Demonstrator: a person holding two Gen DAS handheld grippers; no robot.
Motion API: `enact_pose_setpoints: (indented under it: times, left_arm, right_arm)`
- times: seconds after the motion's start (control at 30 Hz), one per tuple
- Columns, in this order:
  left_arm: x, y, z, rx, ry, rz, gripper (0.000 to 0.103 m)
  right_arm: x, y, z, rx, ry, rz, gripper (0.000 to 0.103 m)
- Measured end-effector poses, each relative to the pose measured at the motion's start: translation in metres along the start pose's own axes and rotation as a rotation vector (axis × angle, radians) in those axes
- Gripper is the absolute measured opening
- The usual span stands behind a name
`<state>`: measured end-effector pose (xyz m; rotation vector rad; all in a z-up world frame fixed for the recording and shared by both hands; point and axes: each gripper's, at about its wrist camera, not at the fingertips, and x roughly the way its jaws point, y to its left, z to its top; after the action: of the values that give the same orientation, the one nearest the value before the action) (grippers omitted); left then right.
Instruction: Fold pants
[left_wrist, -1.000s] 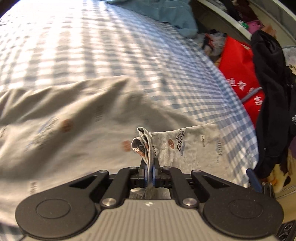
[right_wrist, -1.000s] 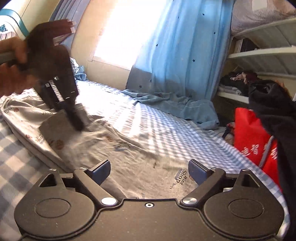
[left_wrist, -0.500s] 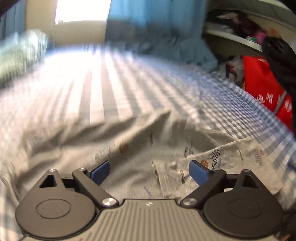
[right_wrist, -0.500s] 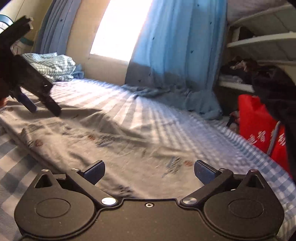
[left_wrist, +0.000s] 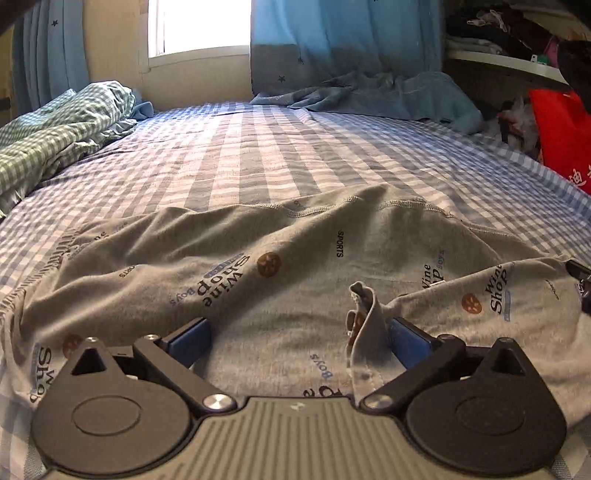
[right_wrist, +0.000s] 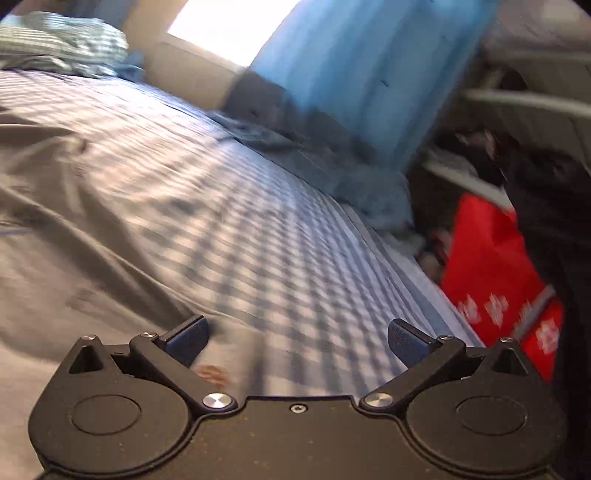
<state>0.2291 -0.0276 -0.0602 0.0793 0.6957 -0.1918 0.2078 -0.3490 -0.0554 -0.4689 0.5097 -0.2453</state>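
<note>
- Lying directly under and ahead of the left gripper (left_wrist: 297, 338), the grey printed pants (left_wrist: 258, 258) stretch their long axis left to right across the left wrist view, on the blue checked bed sheet (left_wrist: 258, 147).
- Left gripper: spread wide, holding nothing; an upstanding fabric corner (left_wrist: 365, 317) pokes up between its fingers, just beside the blue pad of the right-hand one, though contact is unclear.
- A layer printed "Wine Shop" lies folded over at the right end of the pants, so the left hand is judged nearest to that edge.
- Right gripper (right_wrist: 297, 338): also spread and empty, low at the pants' near-right edge; its view is blurred, with the pants lying to its left and bare sheet ahead.
- Around: a green checked blanket (left_wrist: 55, 129) far left, a crumpled blue cloth (left_wrist: 388, 92) by the curtain (left_wrist: 332, 37), a red bag (left_wrist: 565, 136) off the bed's right side.
- Nothing lies on the pants to block a grasp; only the loose corner could catch on a finger.
</note>
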Motion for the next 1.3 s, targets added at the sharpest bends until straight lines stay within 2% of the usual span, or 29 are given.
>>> enact_pose_setpoints:
  times: [0.03, 0.13, 0.23, 0.27, 0.33, 0.37, 0.43, 0.47, 0.57, 0.6, 0.67, 0.73, 0.8, 0.87, 0.93, 0.97, 1.03, 1.1, 1.2, 1.3]
  left_arm:
    - [-0.002, -0.001, -0.001, 0.012, -0.006, 0.010, 0.103]
    - [-0.003, -0.001, -0.002, 0.004, -0.007, 0.004, 0.103]
    - [-0.011, 0.002, 0.001, -0.026, 0.013, 0.022, 0.102]
    - [-0.018, 0.001, 0.002, -0.032, 0.010, 0.030, 0.102]
    - [-0.032, -0.005, 0.000, -0.016, -0.028, -0.010, 0.102]
    - [-0.036, -0.010, -0.003, 0.005, -0.034, -0.021, 0.102]
    - [-0.031, -0.021, -0.016, 0.058, -0.009, 0.025, 0.103]
    - [-0.030, -0.022, -0.023, 0.054, -0.023, 0.029, 0.103]
    - [-0.030, -0.009, -0.021, -0.026, -0.003, -0.005, 0.103]
    - [-0.029, -0.004, -0.022, -0.045, -0.004, -0.021, 0.103]
    - [-0.034, 0.001, -0.022, -0.059, -0.022, -0.032, 0.102]
    - [-0.038, 0.007, -0.021, -0.089, -0.062, -0.039, 0.102]
    - [-0.035, 0.016, -0.015, -0.154, -0.071, -0.015, 0.102]
    - [-0.027, 0.027, -0.008, -0.225, -0.057, 0.014, 0.102]
    - [-0.014, 0.032, -0.003, -0.233, -0.019, 0.055, 0.102]
    - [-0.010, 0.030, -0.002, -0.201, -0.014, 0.085, 0.102]
    - [-0.008, 0.021, -0.002, -0.150, -0.008, 0.128, 0.102]
    - [-0.008, 0.017, -0.004, -0.137, -0.013, 0.146, 0.102]
    - [-0.010, 0.021, -0.004, -0.169, -0.020, 0.121, 0.102]
    - [-0.018, 0.028, -0.007, -0.207, -0.052, 0.085, 0.102]
  right_arm:
    - [0.001, -0.005, 0.000, 0.025, 0.011, 0.010, 0.102]
    - [-0.004, 0.000, -0.002, -0.043, -0.018, -0.023, 0.102]
    - [-0.041, 0.007, -0.002, -0.060, -0.076, -0.143, 0.102]
    - [-0.059, 0.007, -0.005, -0.036, -0.113, -0.146, 0.102]
    - [-0.089, 0.011, -0.017, -0.009, -0.165, -0.139, 0.102]
    - [-0.098, 0.015, -0.025, -0.019, -0.159, -0.162, 0.102]
    - [-0.104, 0.024, -0.044, -0.045, -0.104, -0.231, 0.102]
    - [-0.105, 0.023, -0.057, -0.029, -0.070, -0.252, 0.102]
    - [-0.108, 0.003, -0.083, 0.163, -0.029, -0.240, 0.102]
    - [-0.108, -0.002, -0.085, 0.189, -0.018, -0.229, 0.102]
    - [-0.108, -0.006, -0.076, 0.161, -0.007, -0.234, 0.102]
    - [-0.110, -0.006, -0.060, 0.125, -0.068, -0.225, 0.102]
    - [-0.103, -0.002, -0.038, 0.088, -0.115, -0.202, 0.102]
    - [-0.089, 0.007, -0.017, 0.038, -0.139, -0.188, 0.102]
    - [-0.068, 0.018, -0.004, -0.029, -0.155, -0.175, 0.102]
    - [-0.056, 0.024, 0.000, -0.063, -0.145, -0.176, 0.102]
    - [-0.028, 0.034, 0.002, -0.119, -0.062, -0.169, 0.102]
    - [-0.017, 0.033, 0.000, -0.115, -0.029, -0.143, 0.102]
    - [-0.016, 0.027, 0.004, -0.120, -0.025, -0.141, 0.102]
    - [-0.024, 0.026, 0.021, -0.092, -0.055, -0.062, 0.102]
